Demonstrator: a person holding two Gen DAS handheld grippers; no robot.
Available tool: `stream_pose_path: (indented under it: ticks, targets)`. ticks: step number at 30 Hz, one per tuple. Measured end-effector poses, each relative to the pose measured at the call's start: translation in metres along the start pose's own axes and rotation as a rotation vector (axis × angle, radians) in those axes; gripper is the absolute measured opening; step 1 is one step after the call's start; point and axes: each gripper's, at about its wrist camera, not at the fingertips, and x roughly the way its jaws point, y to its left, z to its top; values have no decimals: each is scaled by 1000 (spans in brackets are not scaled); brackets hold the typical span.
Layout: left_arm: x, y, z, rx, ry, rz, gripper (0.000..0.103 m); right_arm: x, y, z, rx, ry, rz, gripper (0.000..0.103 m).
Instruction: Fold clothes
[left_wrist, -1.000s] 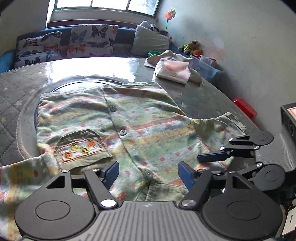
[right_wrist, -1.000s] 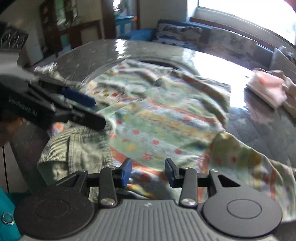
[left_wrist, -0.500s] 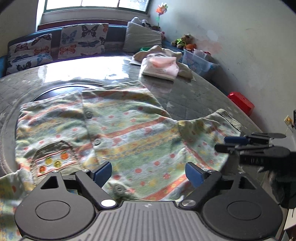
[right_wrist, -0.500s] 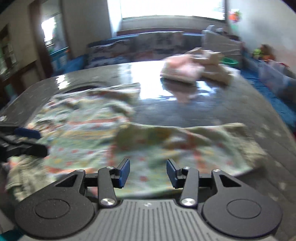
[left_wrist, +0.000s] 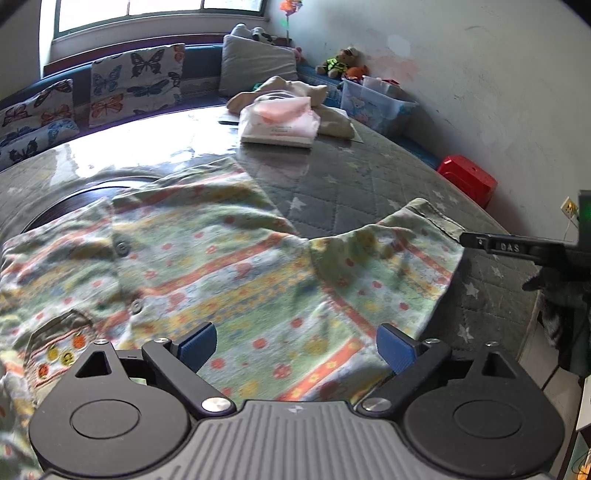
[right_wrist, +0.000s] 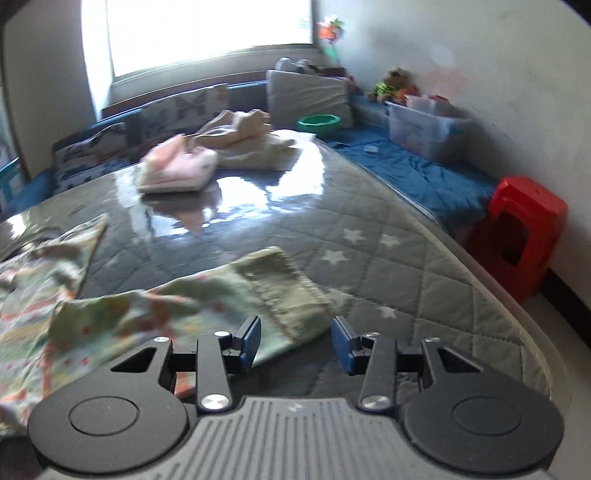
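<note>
Two grippers, both with fingers spread and gripping nothing. Our left gripper (left_wrist: 297, 345) hovers over the near hem of the striped shirt (left_wrist: 229, 266), which lies flat on the quilted table (left_wrist: 388, 177). Our right gripper (right_wrist: 295, 341) sits at the sleeve cuff (right_wrist: 284, 291), close to the table's curved right edge. Beyond the sleeve we see bare quilt up to the folded pink garment (right_wrist: 177, 170). A red stool (right_wrist: 517, 229) stands just off that edge.
</note>
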Motion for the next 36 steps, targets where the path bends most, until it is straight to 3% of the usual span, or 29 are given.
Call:
stream_pose_path:
  ticks: [8, 18, 29, 36]
  targets:
    - [8, -13, 6, 28, 16, 0, 99, 16, -8, -2, 47, 10, -2, 42]
    - [12, -16, 7, 26, 32, 7, 100, 15, -6, -3, 45, -8, 21, 23]
    - [15, -17, 8, 24, 41, 14, 103, 21, -20, 2, 110, -16, 27, 31]
    - [16, -16, 8, 18, 46, 23, 103, 19, -23, 0, 152, -43, 68, 10]
